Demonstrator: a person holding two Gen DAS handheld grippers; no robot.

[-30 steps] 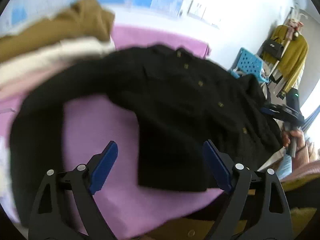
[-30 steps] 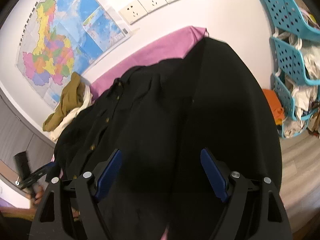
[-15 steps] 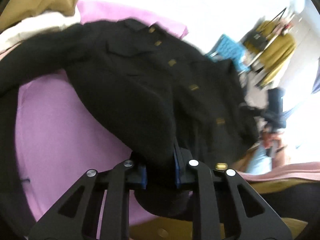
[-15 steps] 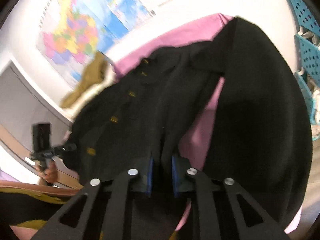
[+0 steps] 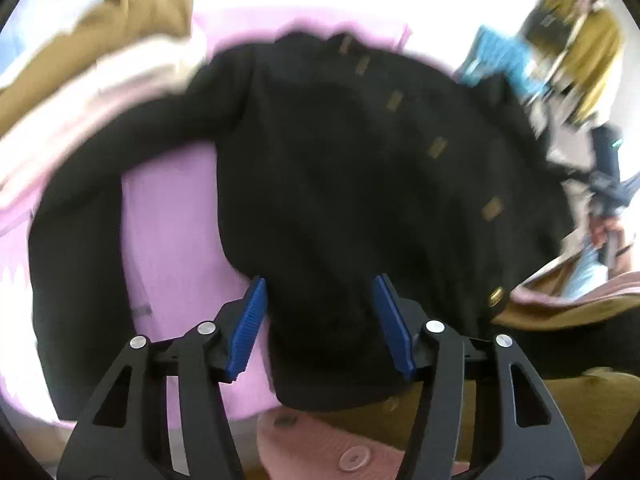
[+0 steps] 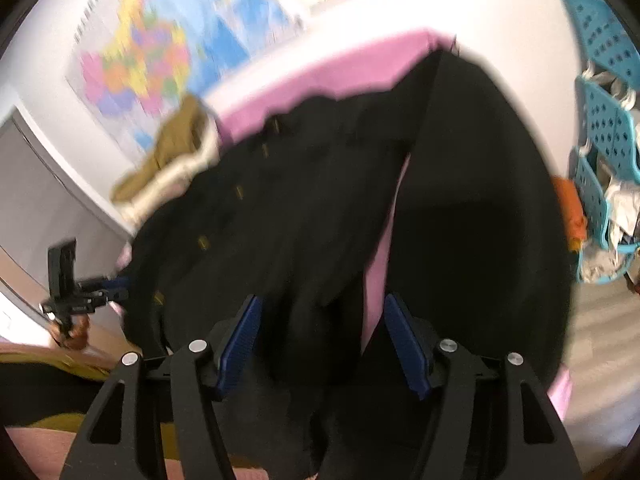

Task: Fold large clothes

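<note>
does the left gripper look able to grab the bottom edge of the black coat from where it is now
Probably yes. The left gripper is open, with its blue pads on either side of the hem of the black coat, and nothing lies between them but that cloth on the pink cover. Blur hides whether the pads touch it.

Matt black cloth coat point(image 5: 360, 184), brassy buttons point(image 5: 437, 147), smooth pink cloth cover point(image 5: 172, 240).

The coat point(image 5: 360, 184) is black with a row of dull gold buttons point(image 5: 438, 147) down its front; the desk point(image 5: 172, 232) under it is covered in lilac-pink cloth; far left lies a heap of clothes point(image 5: 100, 40), olive-brown over cream and pale pink; both claws are black with blue pads point(image 5: 249, 328); the wall map point(image 6: 160, 48) is multicoloured, blue-edged; the rack point(image 6: 604, 120) to the right is turquoise.
</note>
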